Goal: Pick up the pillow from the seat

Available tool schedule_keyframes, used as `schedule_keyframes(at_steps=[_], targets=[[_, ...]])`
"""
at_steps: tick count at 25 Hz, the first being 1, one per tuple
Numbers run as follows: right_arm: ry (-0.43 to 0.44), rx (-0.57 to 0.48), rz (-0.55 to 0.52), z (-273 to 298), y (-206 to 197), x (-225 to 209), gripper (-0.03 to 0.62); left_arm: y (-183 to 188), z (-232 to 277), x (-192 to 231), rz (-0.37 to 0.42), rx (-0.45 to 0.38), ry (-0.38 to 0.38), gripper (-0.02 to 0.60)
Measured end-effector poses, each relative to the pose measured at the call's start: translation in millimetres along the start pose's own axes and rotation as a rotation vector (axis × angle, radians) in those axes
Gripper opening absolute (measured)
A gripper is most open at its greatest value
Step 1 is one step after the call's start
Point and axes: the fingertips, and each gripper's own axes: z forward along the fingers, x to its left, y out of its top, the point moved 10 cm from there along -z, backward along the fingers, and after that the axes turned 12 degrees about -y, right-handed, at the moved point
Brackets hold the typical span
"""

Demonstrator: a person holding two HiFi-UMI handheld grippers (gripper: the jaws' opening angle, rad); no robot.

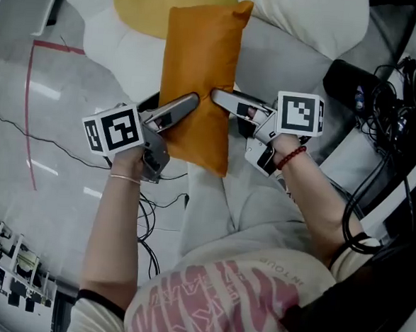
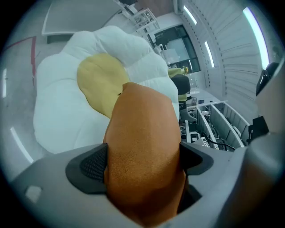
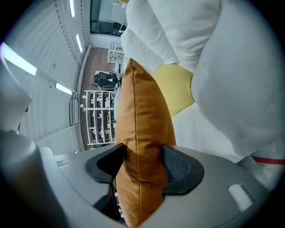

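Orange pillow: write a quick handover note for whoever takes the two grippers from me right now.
Left gripper: fingers shut on the orange pillow.
Right gripper: fingers shut on its seamed edge.
The pillow is held between both, above the white and yellow seat; I cannot tell whether it is fully clear of it.
Done: both grasps. Left: lift it away.

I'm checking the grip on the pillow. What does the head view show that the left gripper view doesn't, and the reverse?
Only the head view: both grippers at once, the left gripper and the right gripper reaching the orange pillow from opposite sides, and the person's forearms. Only the left gripper view: its two pads pressed against the pillow's sides, and cluttered racks behind. Both: the pillow, the white seat cushion and its yellow centre.
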Motion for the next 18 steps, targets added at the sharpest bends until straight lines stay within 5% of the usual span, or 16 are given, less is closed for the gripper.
schedule_keyframes(at_steps=[9, 18], targets=[[0.113, -0.016, -0.100, -47, -14, 100, 0.268, 10, -57, -109, 0.205, -0.094, 0.031, 0.520], [0.154, -0.132, -0.310, -122, -7, 225, 0.268, 35, -103, -244, 0.444, -0.234, -0.045, 0.518]])
